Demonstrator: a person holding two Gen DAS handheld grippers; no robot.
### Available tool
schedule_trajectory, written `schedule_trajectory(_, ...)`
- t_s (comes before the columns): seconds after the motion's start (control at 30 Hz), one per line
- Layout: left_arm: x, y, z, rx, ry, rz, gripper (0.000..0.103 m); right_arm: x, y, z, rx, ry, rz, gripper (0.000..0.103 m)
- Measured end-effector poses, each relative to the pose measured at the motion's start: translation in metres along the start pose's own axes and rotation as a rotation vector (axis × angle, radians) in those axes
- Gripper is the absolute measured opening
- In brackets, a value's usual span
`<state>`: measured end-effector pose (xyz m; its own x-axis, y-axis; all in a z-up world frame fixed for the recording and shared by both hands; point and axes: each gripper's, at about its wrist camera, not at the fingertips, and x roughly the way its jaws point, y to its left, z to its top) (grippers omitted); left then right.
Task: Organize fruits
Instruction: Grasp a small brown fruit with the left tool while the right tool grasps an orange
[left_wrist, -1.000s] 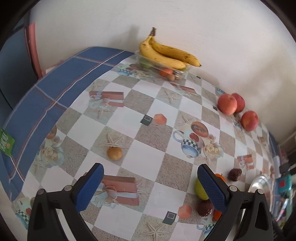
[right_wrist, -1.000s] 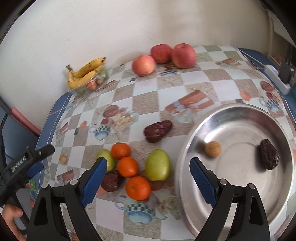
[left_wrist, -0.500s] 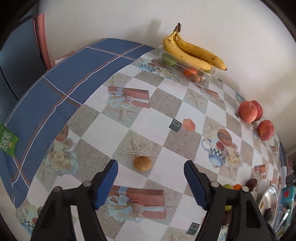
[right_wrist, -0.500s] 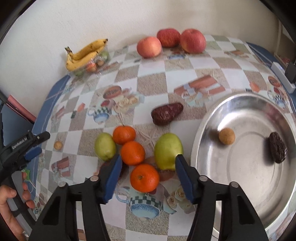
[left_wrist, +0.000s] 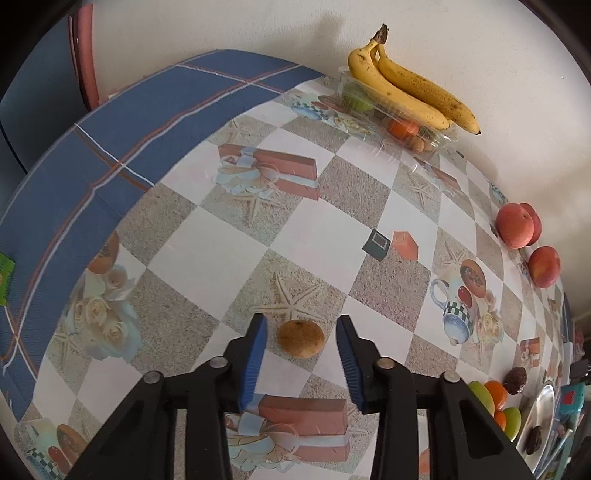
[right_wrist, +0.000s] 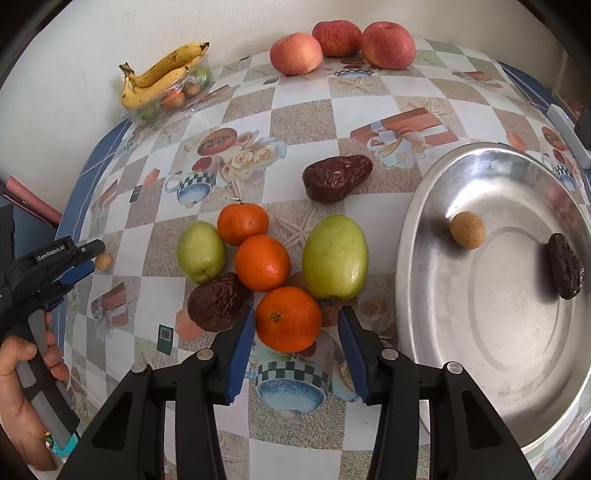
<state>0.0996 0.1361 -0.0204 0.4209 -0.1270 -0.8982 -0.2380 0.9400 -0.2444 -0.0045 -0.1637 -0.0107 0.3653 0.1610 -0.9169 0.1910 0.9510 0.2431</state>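
Both grippers, left gripper (left_wrist: 301, 360) and right gripper (right_wrist: 297, 349): black plastic frames, blue ribbed finger pads (left_wrist: 253, 363), silver screws (left_wrist: 384, 363). White "GenRobot.AI" lettering; grey handle.

The steel bowl (right_wrist: 424, 206) is cut off at the right edge; the clear tray's (left_wrist: 436, 142) contents under the bananas (left_wrist: 406, 92) are unclear.

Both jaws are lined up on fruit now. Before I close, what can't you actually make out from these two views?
- Clear tray under the bananas: the bananas and glare hide its contents, both views.
- Metal bowl: mostly cut off in the left wrist view; in the right wrist view the frame edge clips its right rim.
- Contact: whether either gripper's pads touch the small brown fruit or the nearest orange is unclear.
- Dark date: partly behind a blue pad, right wrist view.
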Motion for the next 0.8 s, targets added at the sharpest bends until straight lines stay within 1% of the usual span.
schedule_trajectory(0.07, 0.003, 0.001, 0.001, -0.005, 0.01, -0.008, 0.033, 0.0, 0.002, 0.0, -0.007, 0.0, -0.004, 0.047)
schedule_trajectory(0.13, 0.005, 0.002, 0.001, -0.008, 0.017, -0.009, 0.029, 0.0, 0.004, 0.0, -0.011, -0.001, 0.001, 0.042)
schedule_trajectory(0.17, 0.005, 0.002, 0.001, -0.011, 0.019, -0.012, 0.028, 0.0, 0.005, 0.0, -0.013, 0.001, 0.005, 0.041)
schedule_trajectory(0.37, 0.002, 0.0, -0.002, -0.02, 0.039, -0.035, 0.028, 0.0, 0.008, 0.0, -0.026, 0.004, 0.001, 0.038)
schedule_trajectory(0.47, -0.004, -0.004, -0.004, -0.018, 0.042, -0.044, 0.028, -0.001, 0.006, 0.001, -0.015, 0.004, 0.025, 0.038)
schedule_trajectory(0.57, -0.014, -0.012, -0.006, 0.001, 0.034, -0.057, 0.028, -0.007, 0.005, 0.001, -0.01, -0.014, 0.036, 0.038)
schedule_trajectory(0.7, -0.031, -0.022, -0.009, 0.021, 0.014, -0.1, 0.028, -0.019, 0.003, 0.003, 0.0, -0.049, 0.052, 0.038)
schedule_trajectory(0.8, -0.039, -0.032, -0.012, 0.049, 0.006, -0.107, 0.028, -0.025, 0.0, 0.004, 0.01, -0.065, 0.053, 0.038)
